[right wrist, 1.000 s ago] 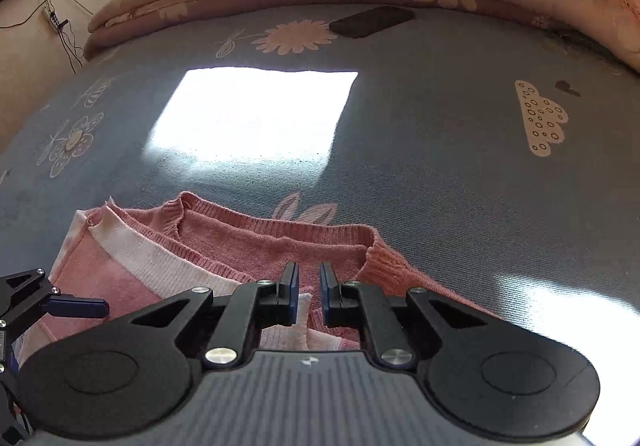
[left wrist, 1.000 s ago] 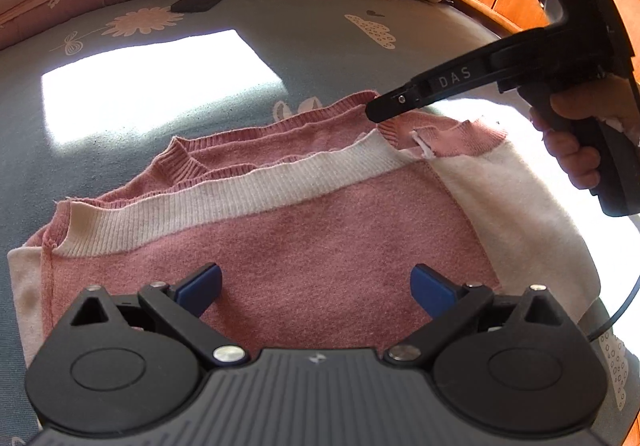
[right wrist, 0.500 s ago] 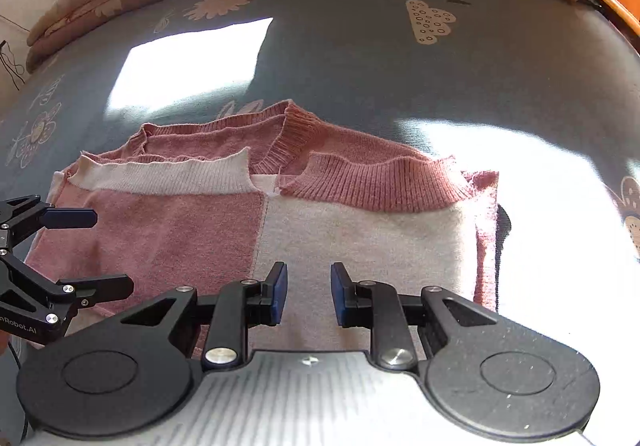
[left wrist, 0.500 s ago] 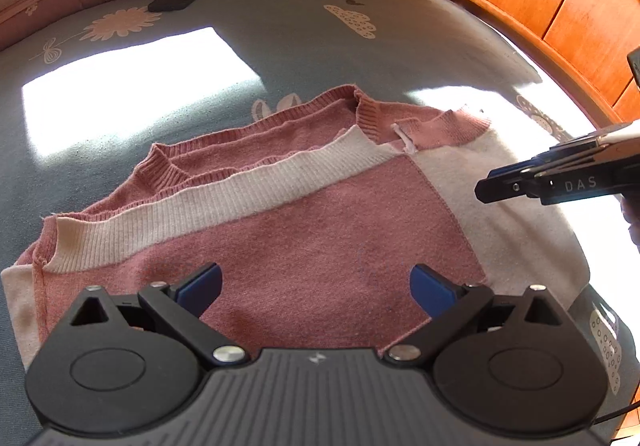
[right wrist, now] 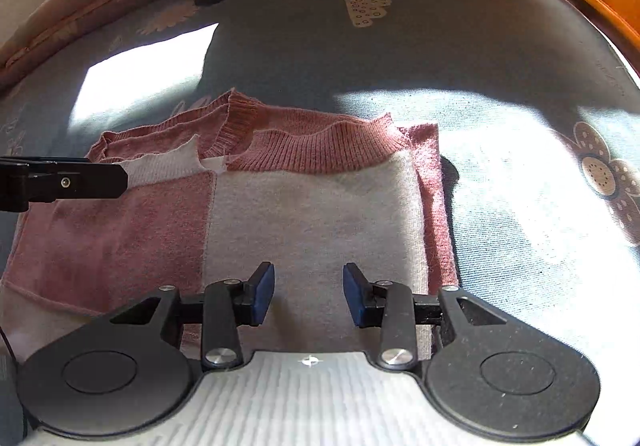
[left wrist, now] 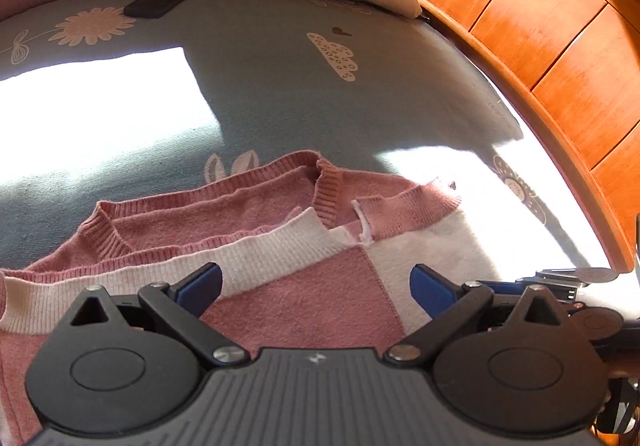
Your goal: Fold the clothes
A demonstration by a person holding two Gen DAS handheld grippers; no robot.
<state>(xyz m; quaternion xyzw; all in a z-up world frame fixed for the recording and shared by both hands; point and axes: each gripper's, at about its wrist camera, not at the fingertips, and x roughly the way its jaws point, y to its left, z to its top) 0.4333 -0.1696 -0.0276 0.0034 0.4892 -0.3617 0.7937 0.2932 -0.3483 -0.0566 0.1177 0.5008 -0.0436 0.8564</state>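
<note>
Black gripper (right wrist: 309, 292); blue pads (right wrist: 264, 292); silver screws (right wrist: 219, 357)

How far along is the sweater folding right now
Done: the pink and white sweater lies on the bed sheet as a compact rectangle, sides apparently folded in.
In hand: nothing. The left tool and right tool are both open above it.
Left: the ribbed collar edges look uneven, so probably a tidy-up or a final fold.

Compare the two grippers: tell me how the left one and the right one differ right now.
The left gripper is spread wide; the right gripper is open more narrowly. The left hovers over the pink panel of the folded pink-and-white knit sweater; the right hovers over its white panel. Both have blue-padded black fingers and hold nothing.
</note>
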